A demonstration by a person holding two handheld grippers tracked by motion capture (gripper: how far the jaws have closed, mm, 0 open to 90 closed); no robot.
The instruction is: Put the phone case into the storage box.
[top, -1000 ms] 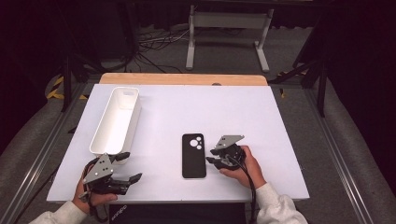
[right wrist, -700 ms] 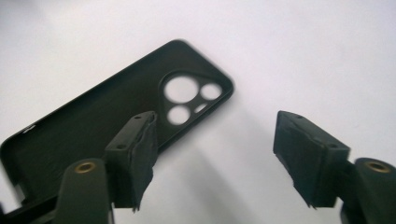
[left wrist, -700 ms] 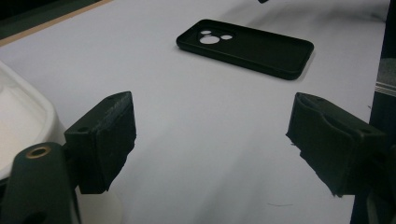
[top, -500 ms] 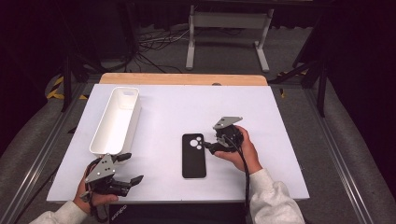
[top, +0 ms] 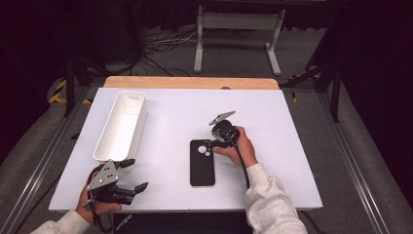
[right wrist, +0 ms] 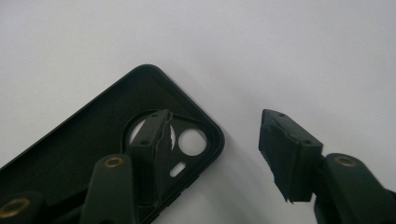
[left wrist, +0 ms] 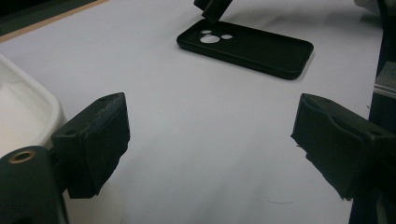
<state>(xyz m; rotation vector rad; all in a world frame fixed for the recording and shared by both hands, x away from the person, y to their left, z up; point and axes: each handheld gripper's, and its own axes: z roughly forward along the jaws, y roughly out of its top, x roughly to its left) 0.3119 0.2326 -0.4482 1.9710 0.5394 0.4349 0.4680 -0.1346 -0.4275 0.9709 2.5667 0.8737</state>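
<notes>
Phone case (top: 201, 163) lies lengthwise, camera holes toward the far edge.

One black phone case (top: 201, 163) lies on the one white table (top: 292, 146) — its camera end has three cut-out holes. One long white bin (top: 122, 126) stands on the table too. Two hand-held grippers are over it — the left gripper (top: 130, 175) and the right gripper (top: 210, 144) — each with two black jaws.
</notes>
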